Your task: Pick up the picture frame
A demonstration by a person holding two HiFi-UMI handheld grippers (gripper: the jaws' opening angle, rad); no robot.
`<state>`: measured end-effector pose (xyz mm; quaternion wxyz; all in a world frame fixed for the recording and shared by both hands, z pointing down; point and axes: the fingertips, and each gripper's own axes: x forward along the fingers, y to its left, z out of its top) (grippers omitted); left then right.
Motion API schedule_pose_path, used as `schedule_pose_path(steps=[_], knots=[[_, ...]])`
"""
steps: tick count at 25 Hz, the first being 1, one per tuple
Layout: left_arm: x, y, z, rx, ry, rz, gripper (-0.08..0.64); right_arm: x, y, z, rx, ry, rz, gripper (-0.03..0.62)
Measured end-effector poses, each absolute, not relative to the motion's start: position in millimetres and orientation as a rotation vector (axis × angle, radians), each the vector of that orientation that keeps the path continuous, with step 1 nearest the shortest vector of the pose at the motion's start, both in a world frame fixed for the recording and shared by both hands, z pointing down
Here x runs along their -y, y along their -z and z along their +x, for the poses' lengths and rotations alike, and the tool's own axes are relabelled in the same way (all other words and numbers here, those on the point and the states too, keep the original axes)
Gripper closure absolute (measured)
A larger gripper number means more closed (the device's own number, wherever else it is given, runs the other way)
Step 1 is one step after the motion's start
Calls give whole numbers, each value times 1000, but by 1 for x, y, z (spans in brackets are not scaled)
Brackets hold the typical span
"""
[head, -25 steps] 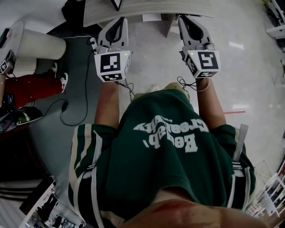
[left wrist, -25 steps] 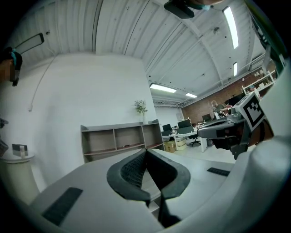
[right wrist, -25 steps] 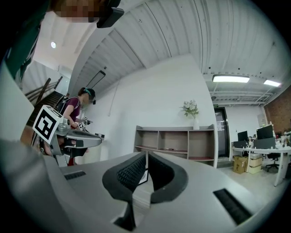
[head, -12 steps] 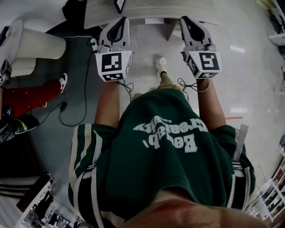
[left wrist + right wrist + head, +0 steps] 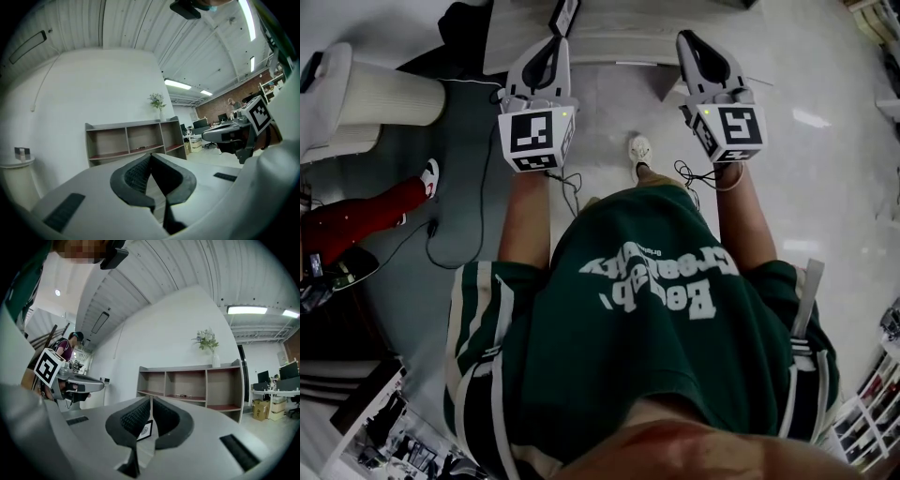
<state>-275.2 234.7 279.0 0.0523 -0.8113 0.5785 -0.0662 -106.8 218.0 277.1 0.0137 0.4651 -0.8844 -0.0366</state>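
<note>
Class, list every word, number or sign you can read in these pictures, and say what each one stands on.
Green shirt: white lettering, upside down, too distorted to read surely.
Left marker cube, right marker cube: black-and-white square patterns, no words.
Picture frame: its print is too small to read.

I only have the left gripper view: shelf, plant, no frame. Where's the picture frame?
Observer: In the head view, the picture frame is on the table, just beyond the left gripper.
Operator: Does the right side see it?
Observer: Yes. The right gripper view shows it through the gap below the shut fingers of the right gripper.
Operator: Anything on the floor?
Observer: A cable lies to the person's left.
</note>
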Motion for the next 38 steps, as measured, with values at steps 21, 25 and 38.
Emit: schedule_pose_path(steps=[21,25,38], knots=[[-17,-315,-99,-1923,307,-2377,543,17,-315,66,2853,80,1213,552],[0,-316,-91,-1953,326,-2349,543,36,-312,76,2875,92,1182,552],[19,-323,-80,-2012,346,-2277,543,68,-321,87,2942,112,1136,552]])
